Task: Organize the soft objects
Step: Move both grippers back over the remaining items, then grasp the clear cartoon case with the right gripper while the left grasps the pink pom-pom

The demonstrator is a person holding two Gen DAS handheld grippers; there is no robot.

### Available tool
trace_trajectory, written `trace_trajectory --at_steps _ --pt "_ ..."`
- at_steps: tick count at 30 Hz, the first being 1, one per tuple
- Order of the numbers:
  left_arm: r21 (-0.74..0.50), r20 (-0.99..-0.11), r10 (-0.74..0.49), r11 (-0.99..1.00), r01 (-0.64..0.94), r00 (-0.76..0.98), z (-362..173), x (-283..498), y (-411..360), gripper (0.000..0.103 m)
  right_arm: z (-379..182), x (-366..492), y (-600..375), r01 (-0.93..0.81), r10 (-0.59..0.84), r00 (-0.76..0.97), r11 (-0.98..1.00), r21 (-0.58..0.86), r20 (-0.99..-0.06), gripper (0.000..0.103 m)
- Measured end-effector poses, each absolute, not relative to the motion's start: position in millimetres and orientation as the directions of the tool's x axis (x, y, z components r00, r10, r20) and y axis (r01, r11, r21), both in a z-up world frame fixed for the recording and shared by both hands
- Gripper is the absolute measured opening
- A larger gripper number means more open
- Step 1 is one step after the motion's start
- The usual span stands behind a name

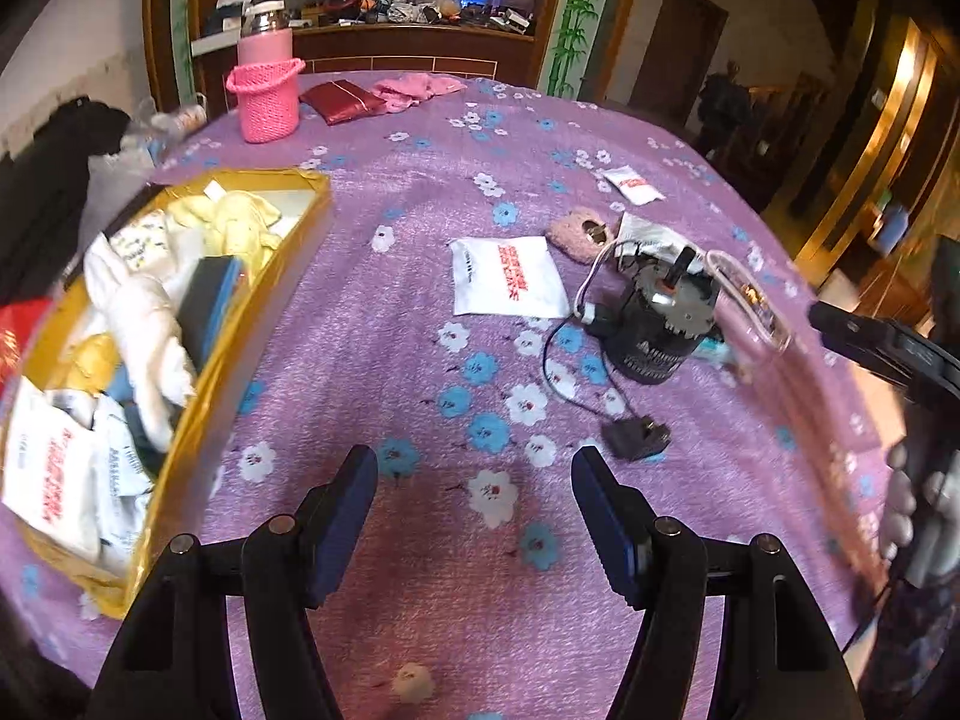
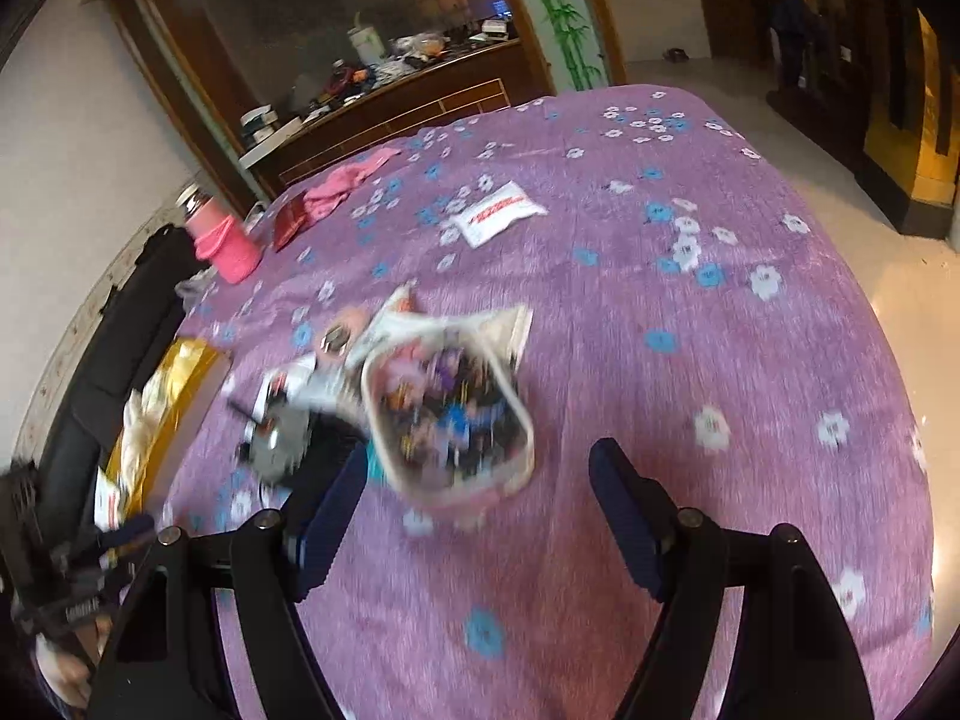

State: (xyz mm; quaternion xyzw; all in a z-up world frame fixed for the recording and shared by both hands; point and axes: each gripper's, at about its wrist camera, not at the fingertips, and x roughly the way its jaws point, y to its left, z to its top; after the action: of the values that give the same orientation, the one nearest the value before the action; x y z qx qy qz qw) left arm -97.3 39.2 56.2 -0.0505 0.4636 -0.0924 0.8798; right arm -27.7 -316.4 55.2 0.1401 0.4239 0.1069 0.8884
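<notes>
Both tools empty. Your left gripper (image 1: 474,516) hangs over bare purple floral cloth (image 1: 420,360) with its jaws spread wide and nothing between the pads; your right gripper (image 2: 480,516) is the same, jaws wide, nothing held, its view smeared with blur. The gold box (image 1: 198,414) sits at the left edge of the cloth and already holds a heap of soft goods: cream and yellow fabric, white sachets, a dark blue block, so it reads as the collecting bin. Loose soft items lie well apart from it: a white packet with red print (image 1: 507,285) mid-table, a fuzzy pink slipper (image 1: 579,234) just beyond, a smaller white packet (image 1: 633,185) farther out, and pink cloth (image 1: 414,87) near the far edge by the pink knitted holder (image 1: 267,102). A black motor-like cylinder (image 1: 651,324) with trailing cord, and a small clear tub of odds and ends (image 2: 450,414), sit beside the slipper; hard clutter, probably not yours to sort. The red-print packet looks the likeliest next pick for your left tool, being the nearest soft item to it. It lies flat, so expect to pinch an edge.
</notes>
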Motion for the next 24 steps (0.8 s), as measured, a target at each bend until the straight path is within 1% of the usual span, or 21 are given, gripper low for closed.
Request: trace_trajectory --at_steps 4,8,11,14,15,19,21,24 --pt "-0.241 -0.796 -0.27 0.962 0.126 0.542 60 -88 40 0.071 54 6 -317 -0.036 0.292 0.656 0.933 0.358 -0.696 0.075" --pt "-0.195 -0.807 -0.233 0.972 0.128 0.542 63 -72 39 0.071 41 18 -322 -0.029 0.297 0.687 0.923 0.383 -0.663 0.075" --pt "-0.14 -0.813 -0.195 0.98 0.141 0.548 64 -50 34 0.071 25 22 -328 0.003 0.257 0.657 0.939 0.343 -0.708 0.075" --pt "-0.11 -0.829 -0.17 0.984 0.142 0.532 57 -22 26 0.071 19 26 -339 0.029 0.282 0.643 0.92 0.39 -0.712 0.075" --pt "-0.116 -0.834 -0.174 0.983 0.141 0.524 55 -13 23 0.071 19 26 -341 0.034 0.28 0.644 0.919 0.393 -0.712 0.075" --pt "-0.2 -0.829 -0.258 0.965 0.167 0.496 54 22 14 0.071 13 29 -344 0.051 0.288 0.626 0.912 0.407 -0.725 0.075" --pt "-0.198 -0.831 -0.257 0.965 0.17 0.493 55 38 9 0.071 10 30 -343 0.052 0.299 0.612 0.908 0.415 -0.732 0.075" --pt "-0.181 -0.837 -0.268 0.958 0.221 0.478 53 65 -6 0.071 9 31 -342 0.05 0.301 0.609 0.909 0.413 -0.734 0.075"
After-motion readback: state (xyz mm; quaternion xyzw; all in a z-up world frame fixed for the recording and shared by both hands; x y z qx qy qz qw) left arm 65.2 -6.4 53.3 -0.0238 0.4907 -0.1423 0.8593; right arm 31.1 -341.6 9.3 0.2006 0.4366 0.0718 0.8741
